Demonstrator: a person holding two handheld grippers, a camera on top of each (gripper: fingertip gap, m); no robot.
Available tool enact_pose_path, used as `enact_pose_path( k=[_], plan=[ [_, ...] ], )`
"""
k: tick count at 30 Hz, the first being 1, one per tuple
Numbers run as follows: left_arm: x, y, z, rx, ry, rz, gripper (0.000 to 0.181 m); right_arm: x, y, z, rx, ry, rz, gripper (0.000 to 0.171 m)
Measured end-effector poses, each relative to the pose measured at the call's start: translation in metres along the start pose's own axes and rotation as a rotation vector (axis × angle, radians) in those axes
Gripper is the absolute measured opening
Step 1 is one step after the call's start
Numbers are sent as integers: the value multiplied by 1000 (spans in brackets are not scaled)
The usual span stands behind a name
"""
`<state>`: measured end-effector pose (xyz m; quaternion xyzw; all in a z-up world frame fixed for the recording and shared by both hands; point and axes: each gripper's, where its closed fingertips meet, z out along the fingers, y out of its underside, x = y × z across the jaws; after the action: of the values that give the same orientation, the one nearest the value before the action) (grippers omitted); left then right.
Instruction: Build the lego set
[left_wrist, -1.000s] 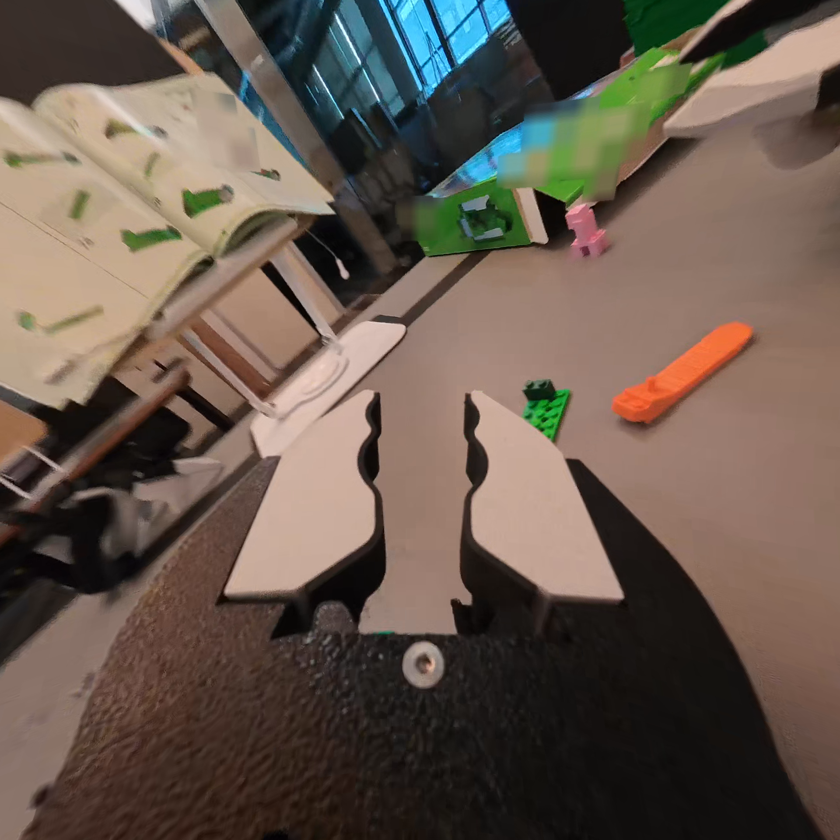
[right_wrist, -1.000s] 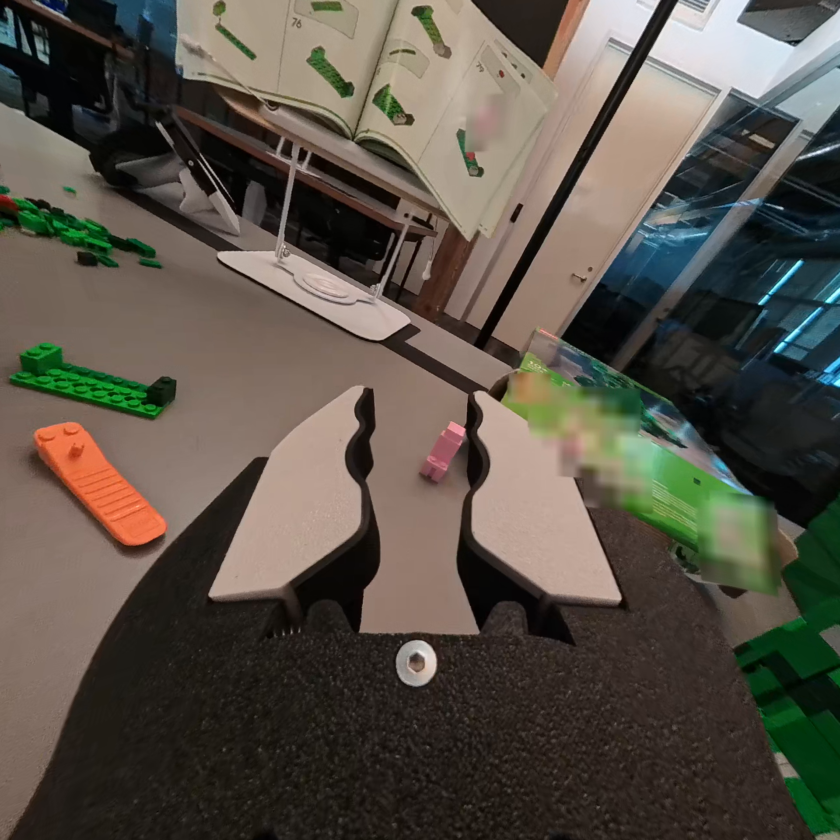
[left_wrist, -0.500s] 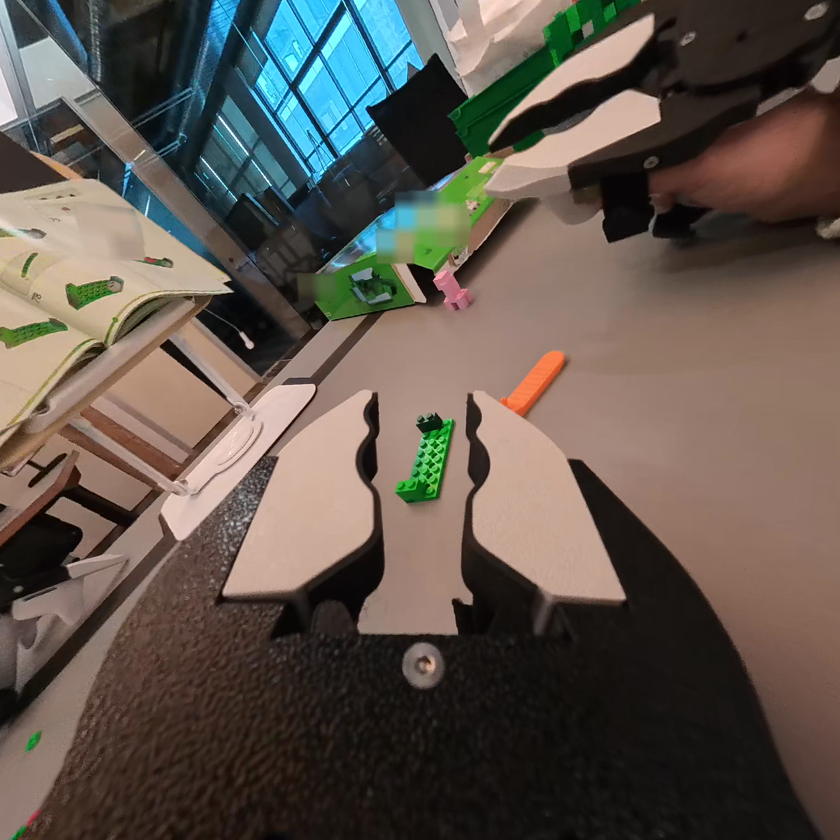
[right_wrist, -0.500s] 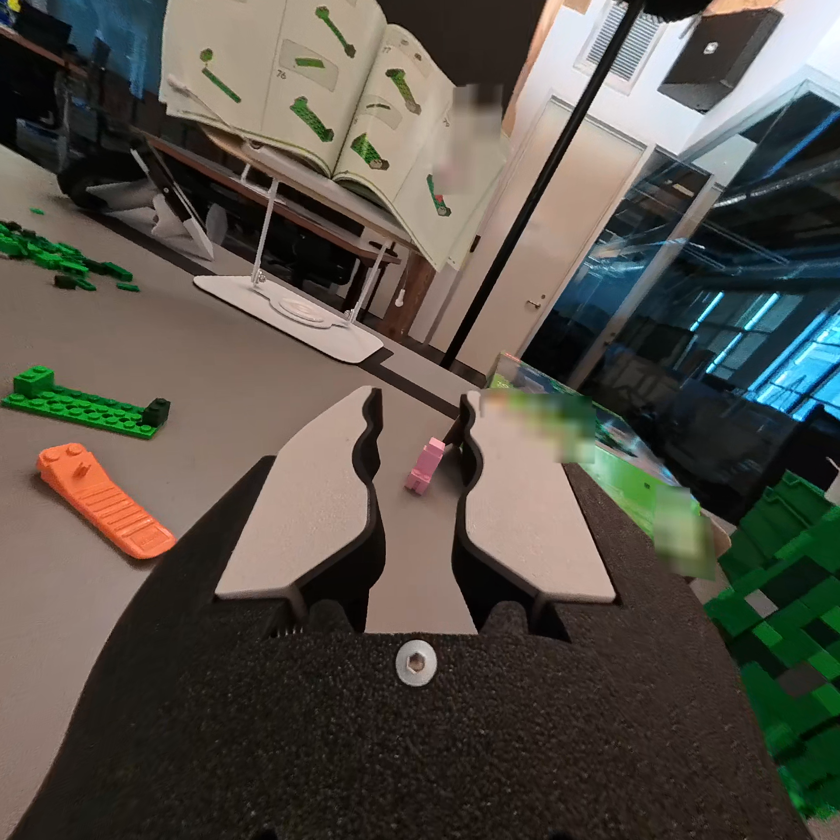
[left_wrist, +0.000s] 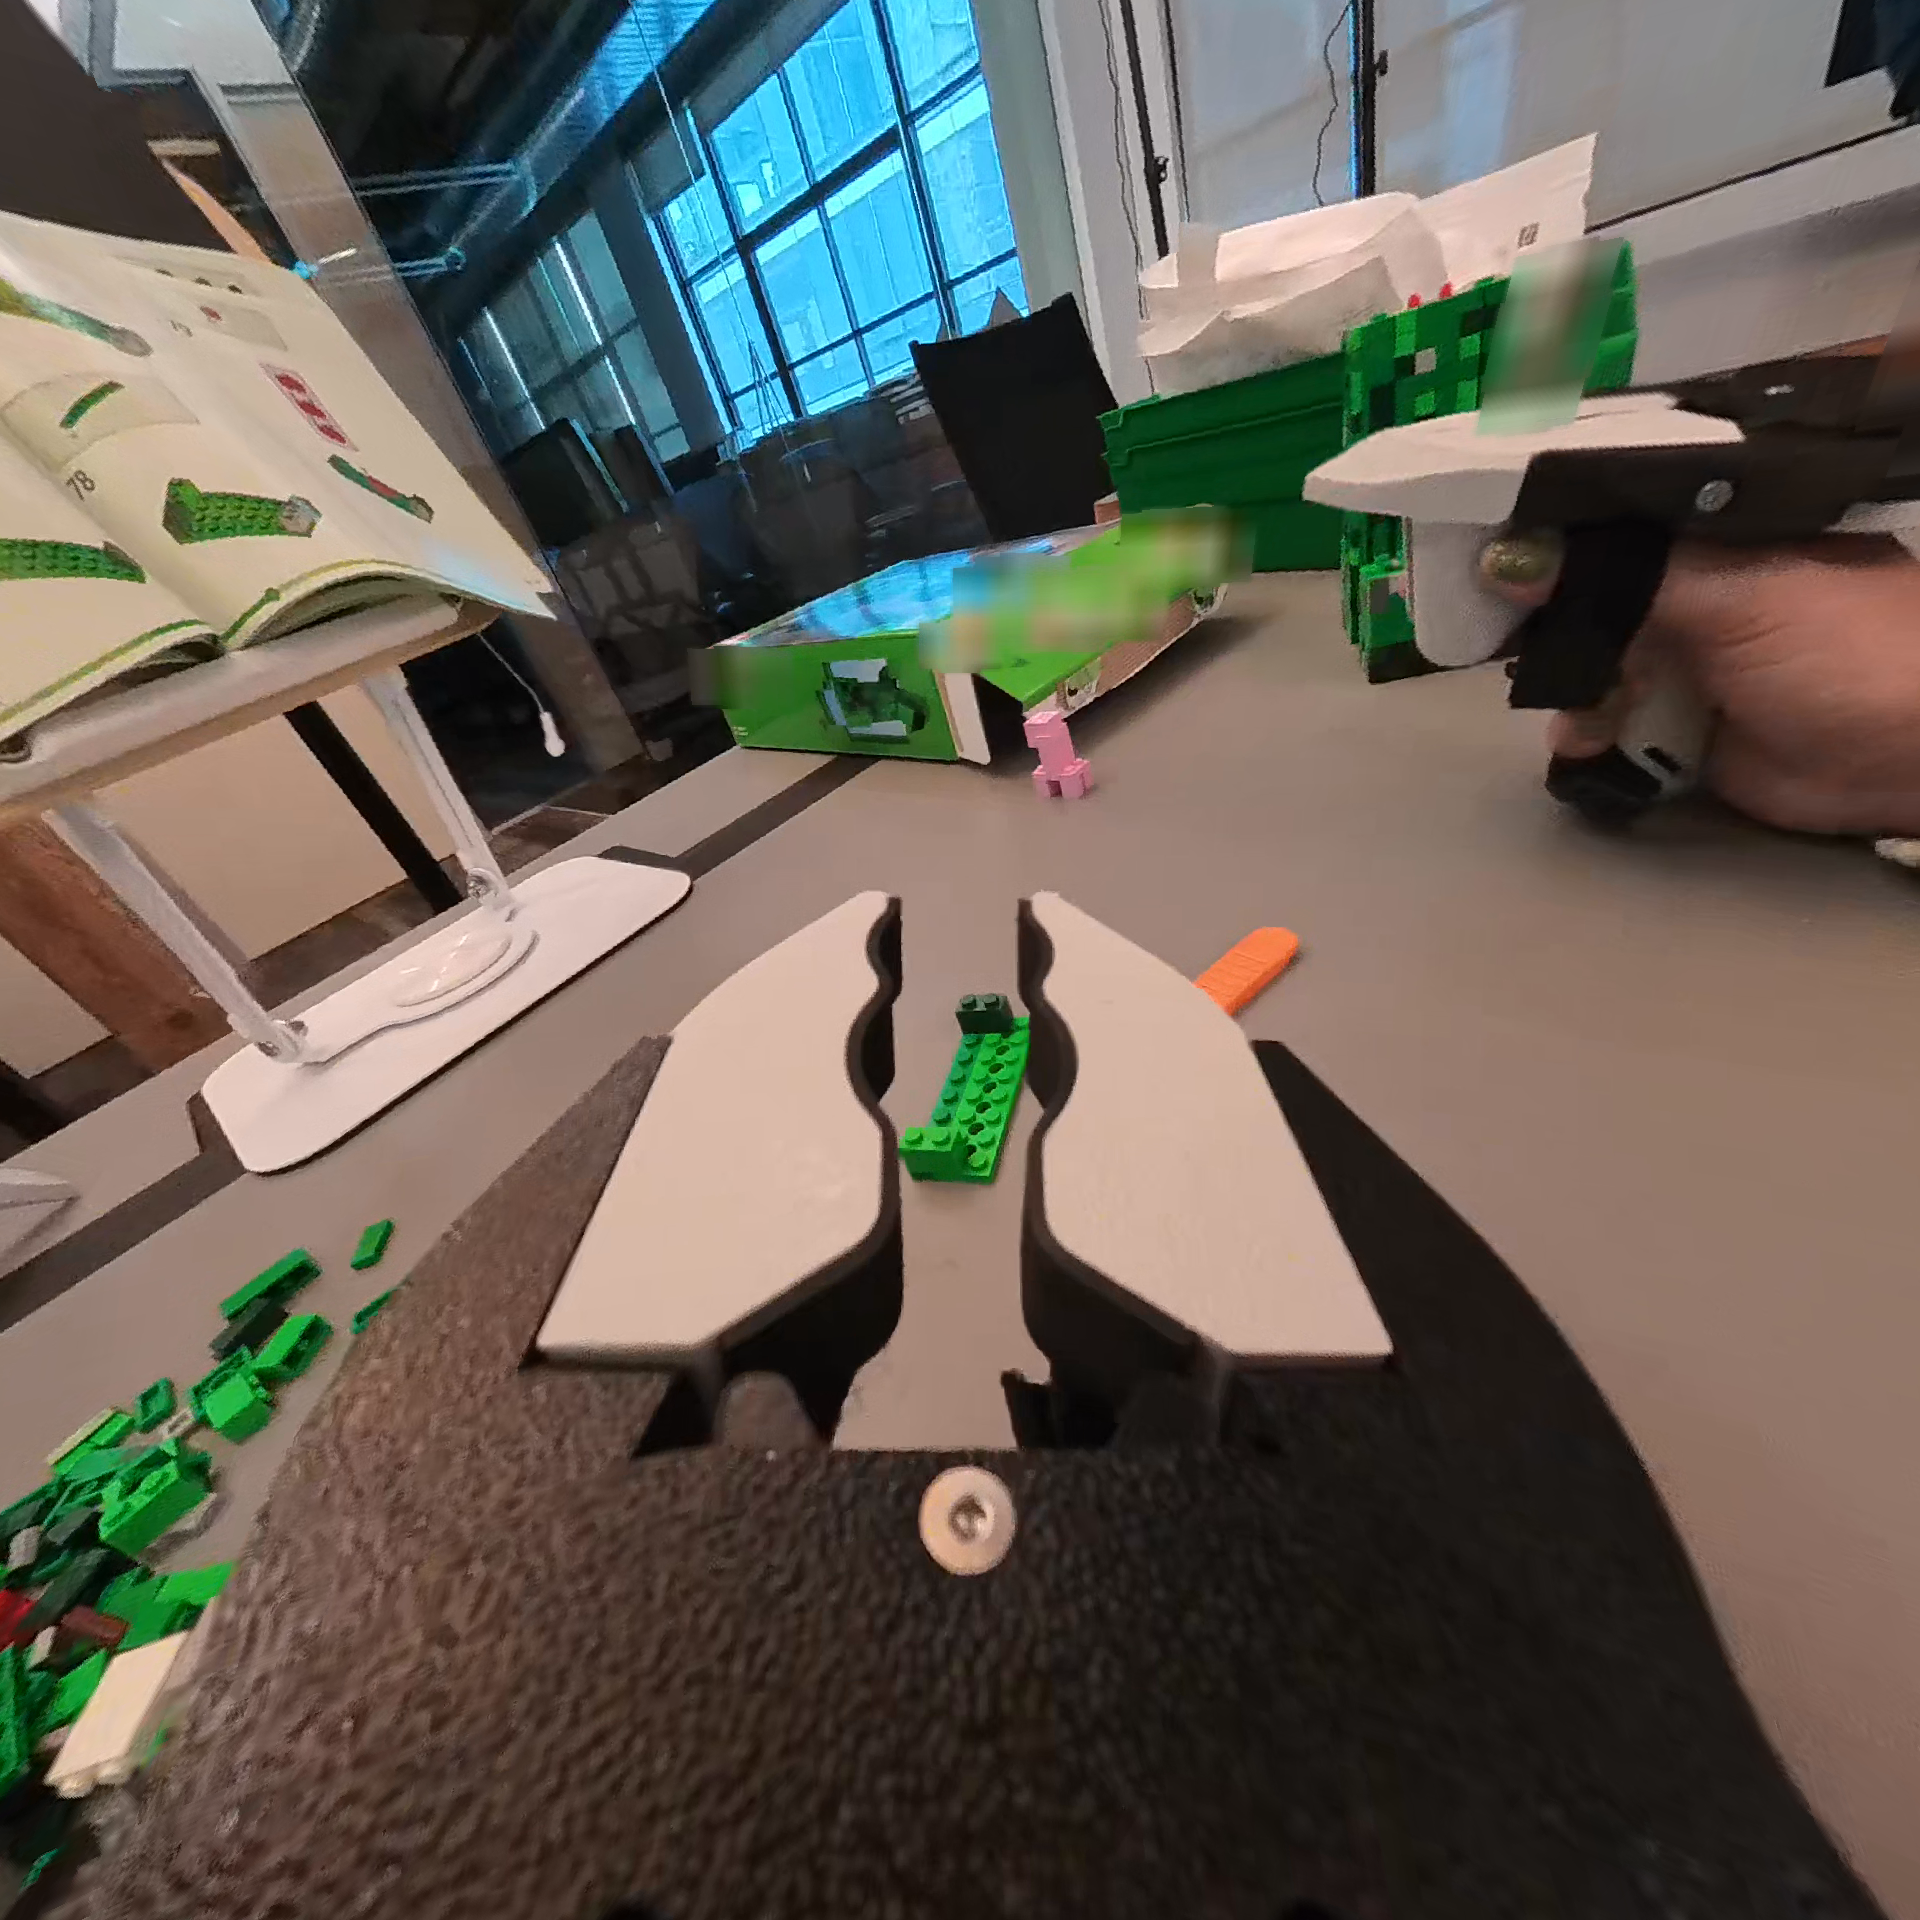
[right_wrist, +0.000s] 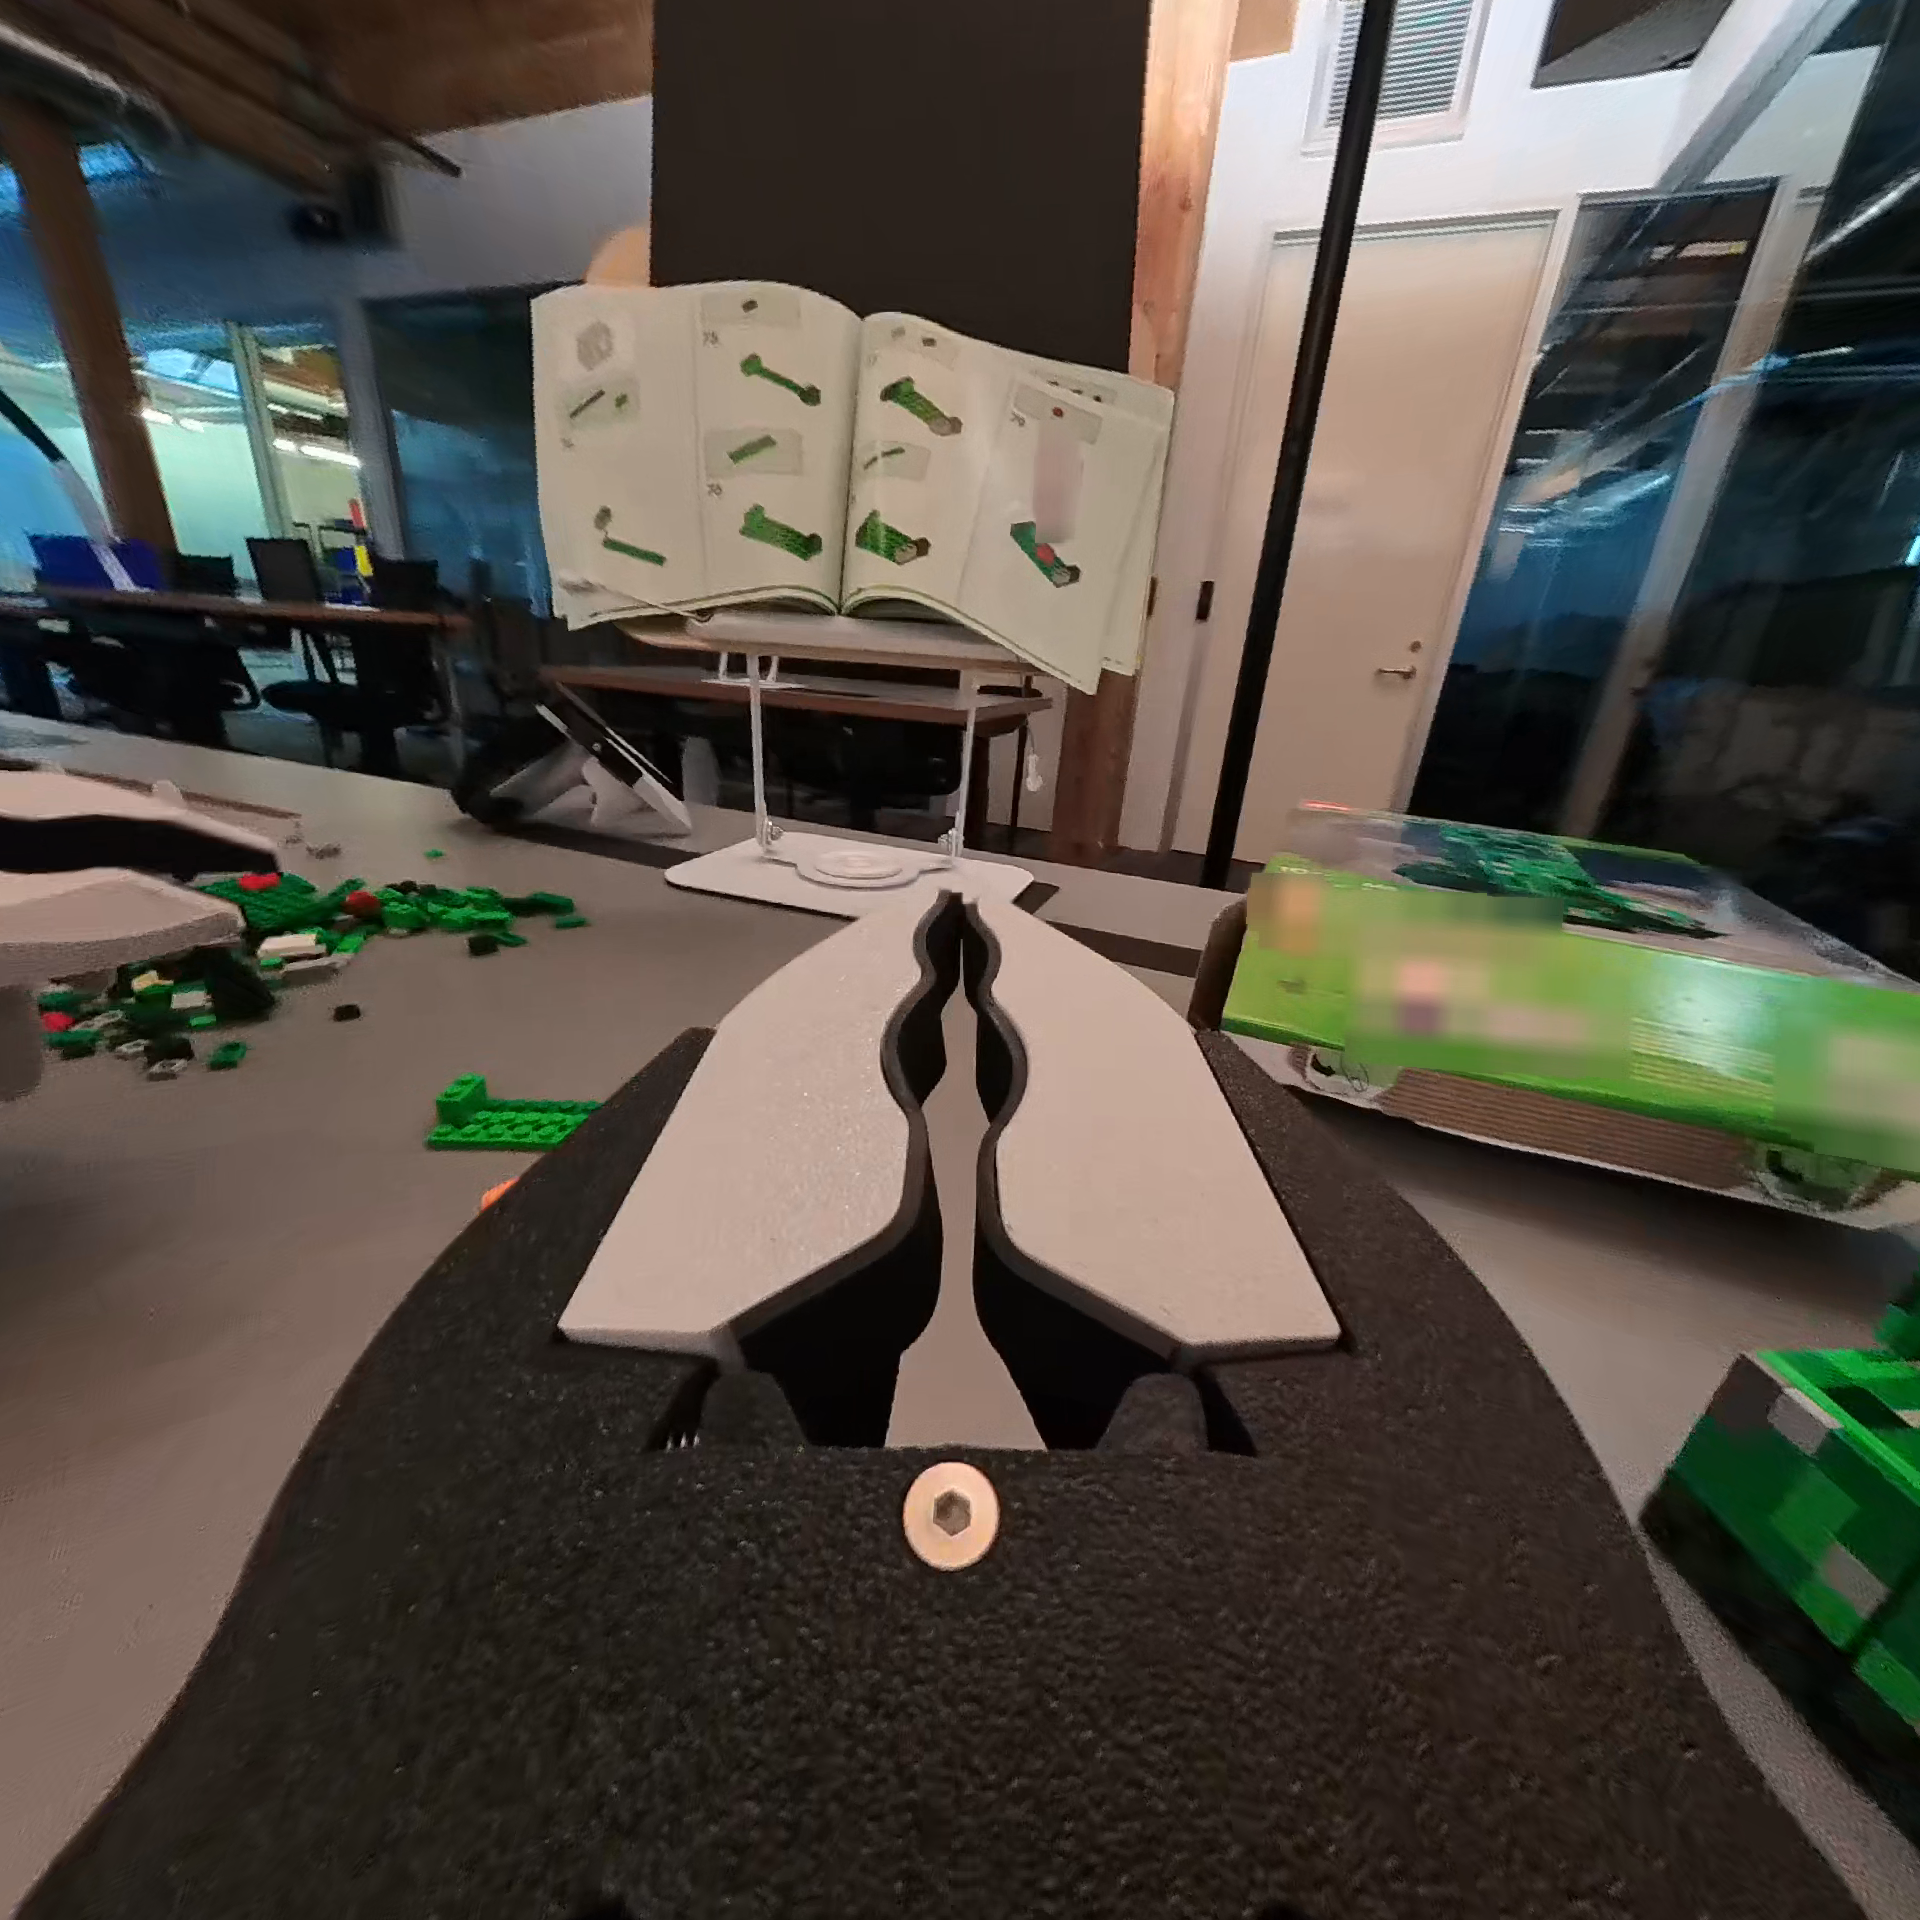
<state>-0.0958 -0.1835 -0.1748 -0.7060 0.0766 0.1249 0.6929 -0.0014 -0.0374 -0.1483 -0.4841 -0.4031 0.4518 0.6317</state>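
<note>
A bright green plate assembly (left_wrist: 971, 1091), with a dark green brick on its far end and a green brick on its near end, lies flat on the grey table (left_wrist: 1455, 1143). My left gripper (left_wrist: 958, 914) is open and empty. The assembly shows in the gap between its fingers, a little ahead of the tips. My right gripper (right_wrist: 951, 906) is shut and empty, raised over the table and pointing at the open instruction booklet (right_wrist: 852, 488). The assembly lies to its left (right_wrist: 509, 1117). The right gripper also shows in the left wrist view (left_wrist: 1455, 478), held by a hand (left_wrist: 1766, 707).
A pile of loose green bricks (left_wrist: 125, 1455) lies at the left, also in the right wrist view (right_wrist: 312, 935). An orange brick separator (left_wrist: 1247, 961), a pink figure (left_wrist: 1055, 753), the set's box (right_wrist: 1558, 997) and a built green model (right_wrist: 1818, 1507) lie to the right. The booklet stand's base (left_wrist: 447, 987) sits at the back. My right fingertips sit around 20 cm from my left ones.
My right gripper has shut and swung left from the pink figure toward the booklet. My left gripper has drawn back and turned, so the green assembly now sits between its fingers.
</note>
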Motion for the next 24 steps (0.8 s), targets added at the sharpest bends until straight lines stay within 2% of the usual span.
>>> enact_pose_path(
  k=[4,7,9,14,22,24],
  plan=[
    [5,0,0,-3,9,35,10,3,2,2,-12,25,-19,0],
    [4,-1,-2,-5,0,51,0,5,7,8,-26,38,-125,0],
    [4,-5,-4,11,5,48,0,5,14,13,-86,47,-164,0],
    [-2,-6,-7,22,-5,27,0,-4,17,14,-108,62,-332,0],
    [-5,-9,-8,56,-28,40,0,9,7,8,-52,124,-271,0],
    [-4,-10,-9,66,-33,50,7,7,6,7,-51,119,-279,0]
  ],
)
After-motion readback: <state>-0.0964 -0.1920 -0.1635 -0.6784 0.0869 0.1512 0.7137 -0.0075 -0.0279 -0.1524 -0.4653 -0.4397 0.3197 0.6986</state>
